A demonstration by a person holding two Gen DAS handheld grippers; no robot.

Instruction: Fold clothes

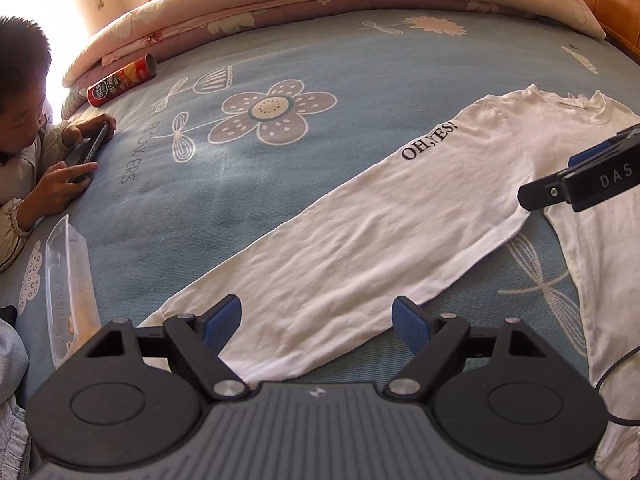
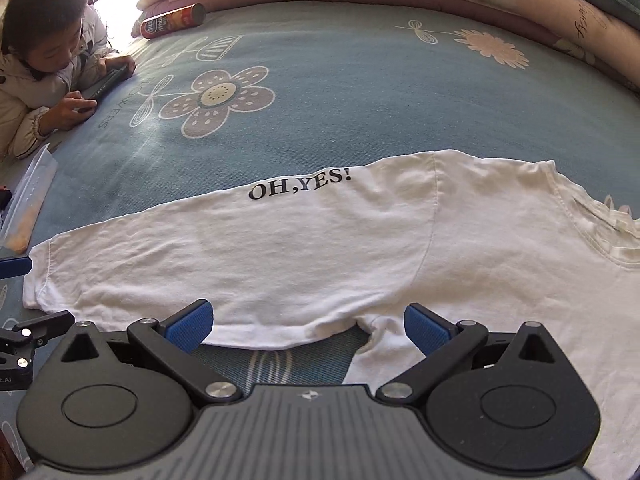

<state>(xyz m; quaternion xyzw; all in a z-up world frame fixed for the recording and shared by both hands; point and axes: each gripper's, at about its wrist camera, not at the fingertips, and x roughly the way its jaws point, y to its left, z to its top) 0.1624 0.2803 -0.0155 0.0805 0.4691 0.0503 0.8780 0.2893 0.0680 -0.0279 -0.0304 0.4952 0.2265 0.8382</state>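
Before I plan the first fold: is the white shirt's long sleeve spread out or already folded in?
Spread out. The sleeve lies flat and straight away from the shirt body, on the bedsheet.

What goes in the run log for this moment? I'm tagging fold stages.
stage: pre-grasp | left tool: open, over sleeve cuff | right tool: open, at underarm | shirt: flat, unfolded

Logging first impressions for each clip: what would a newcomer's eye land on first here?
Probably the white shirt spread flat on the blue flowered bedsheet, its long sleeve printed "OH,YES!" and stretched out to the left. Both grippers, left and right, are open above it, at the cuff and the armpit. At the bed's far left edge a person leans over a phone, a red can lying beyond.
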